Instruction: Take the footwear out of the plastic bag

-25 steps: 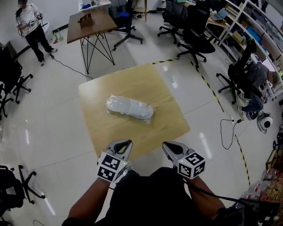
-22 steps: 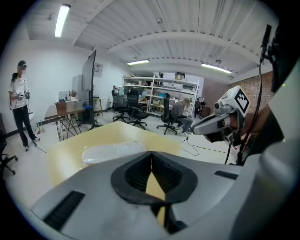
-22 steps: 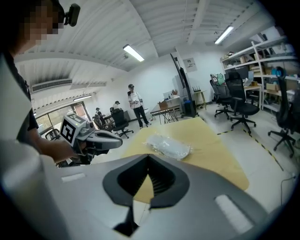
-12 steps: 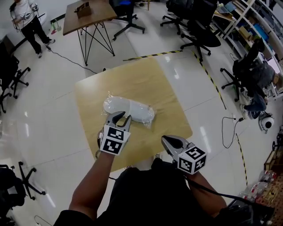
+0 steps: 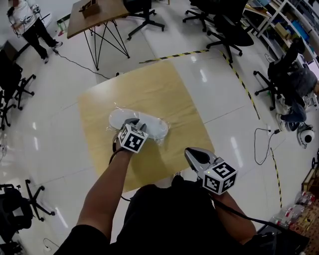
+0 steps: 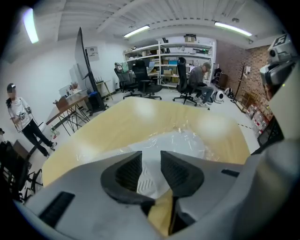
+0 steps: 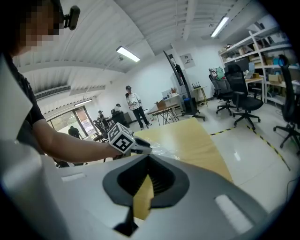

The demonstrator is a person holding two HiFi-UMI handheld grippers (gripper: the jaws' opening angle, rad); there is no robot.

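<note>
White footwear (image 5: 119,118) lies sealed in a clear plastic bag (image 5: 155,129) in the middle of the light wooden table (image 5: 154,84). My left gripper (image 5: 135,123) points down right over the bag's middle. Its jaws have just been opening and stand open. In the left gripper view the white footwear (image 6: 176,140) under crinkled plastic shows in the gap between the fingers (image 6: 126,171), which do not press on it. My right gripper (image 5: 190,153) hangs shut and empty over the table's near right edge. In the right gripper view its jaws (image 7: 149,158) meet, and the left gripper (image 7: 125,139) shows beyond.
A brown table on black legs (image 5: 94,15) stands at the back. Office chairs (image 5: 229,30) and a seated person (image 5: 299,74) are to the right. A person (image 5: 25,20) stands far left. Yellow-black tape (image 5: 239,79) and a cable (image 5: 261,144) lie on the floor.
My left gripper has gone forward from the table's near edge and down onto the bagged footwear, and its jaws have opened. The right gripper has edged forward, still shut.
</note>
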